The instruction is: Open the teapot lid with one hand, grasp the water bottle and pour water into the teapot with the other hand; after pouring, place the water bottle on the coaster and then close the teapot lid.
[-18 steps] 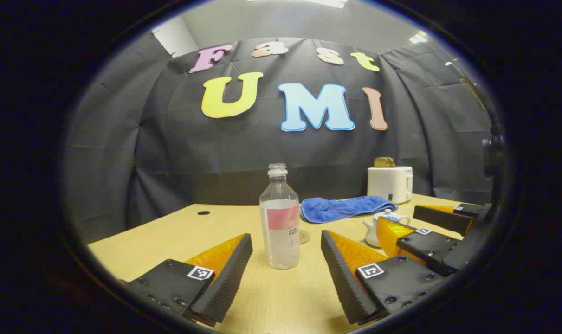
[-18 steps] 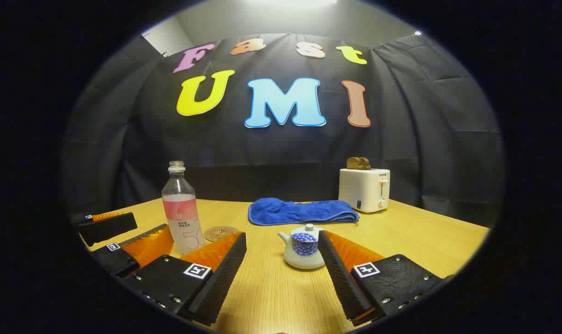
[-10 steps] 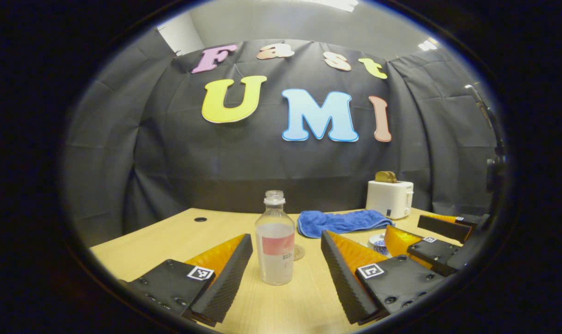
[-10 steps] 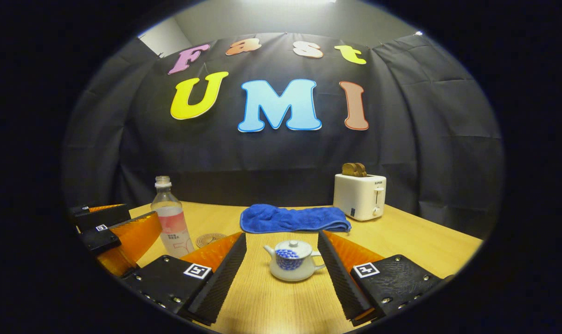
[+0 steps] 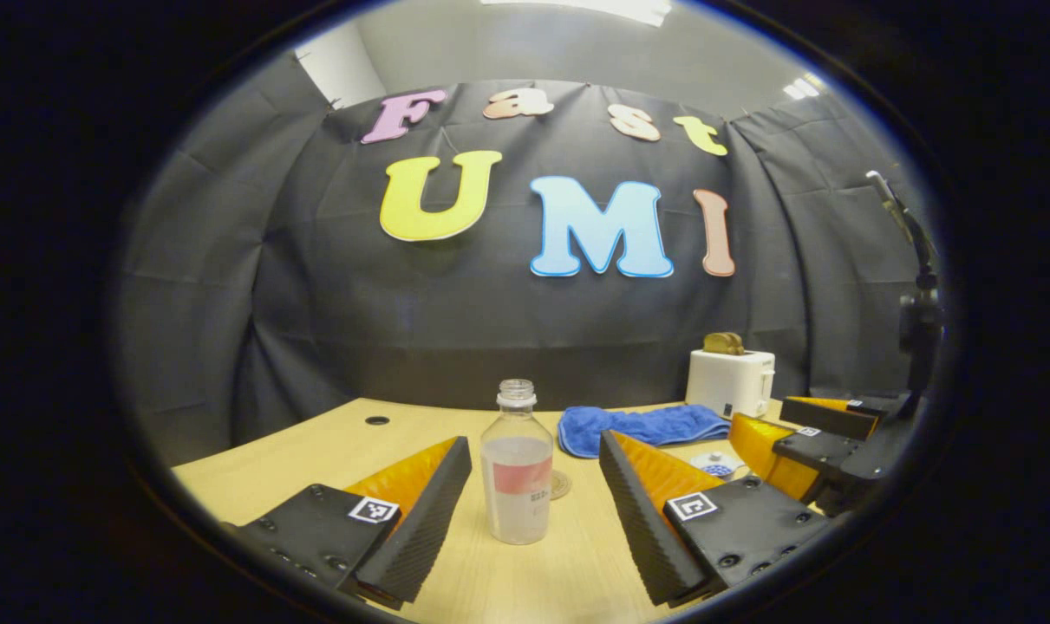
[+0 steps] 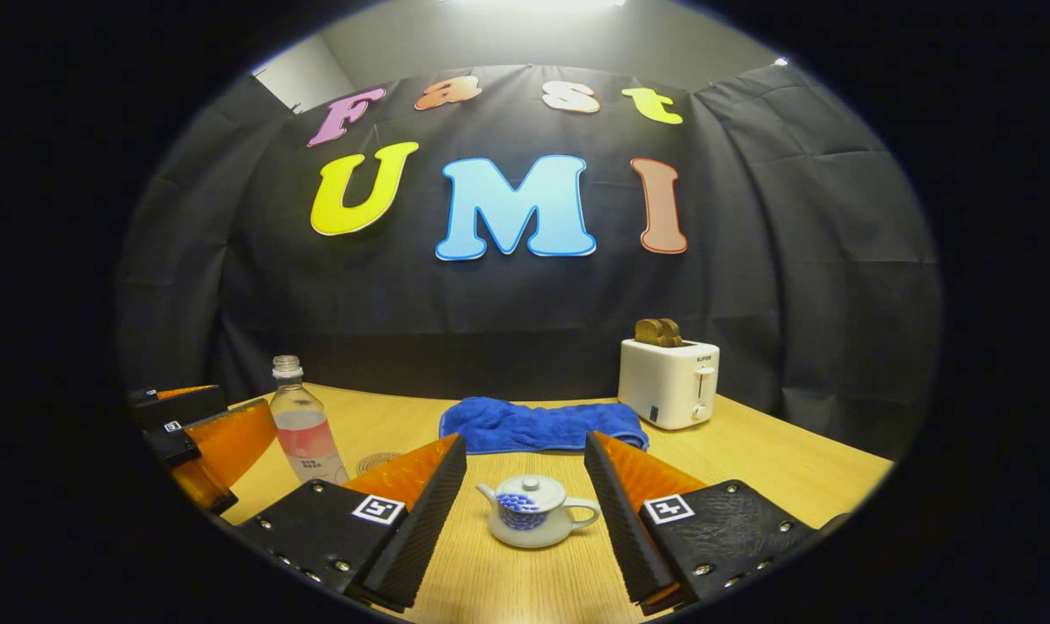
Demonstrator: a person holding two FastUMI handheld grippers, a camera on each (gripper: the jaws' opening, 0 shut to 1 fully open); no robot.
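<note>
A clear uncapped water bottle (image 5: 517,472) with a pink label stands upright on the wooden table, between the spread fingers of my left gripper (image 5: 533,468), untouched. Just behind it lies a round coaster (image 5: 560,484). A small white teapot (image 6: 529,511) with a blue pattern sits with its lid on, between the spread fingers of my right gripper (image 6: 525,464), which stands open and clear of it. In the left gripper view the teapot (image 5: 715,464) peeks out behind the right gripper (image 5: 802,442). In the right gripper view the bottle (image 6: 302,423), the coaster (image 6: 374,461) and the left gripper (image 6: 197,438) are at left.
A blue towel (image 6: 542,425) lies folded at the back of the table (image 6: 776,464). A white toaster (image 6: 668,382) holding bread stands at the back right. A small cable hole (image 5: 376,420) sits in the tabletop at far left.
Both grippers have advanced and lowered: the bottle now sits between the left fingers and the teapot sits deeper between the right fingers. Both stay open.
</note>
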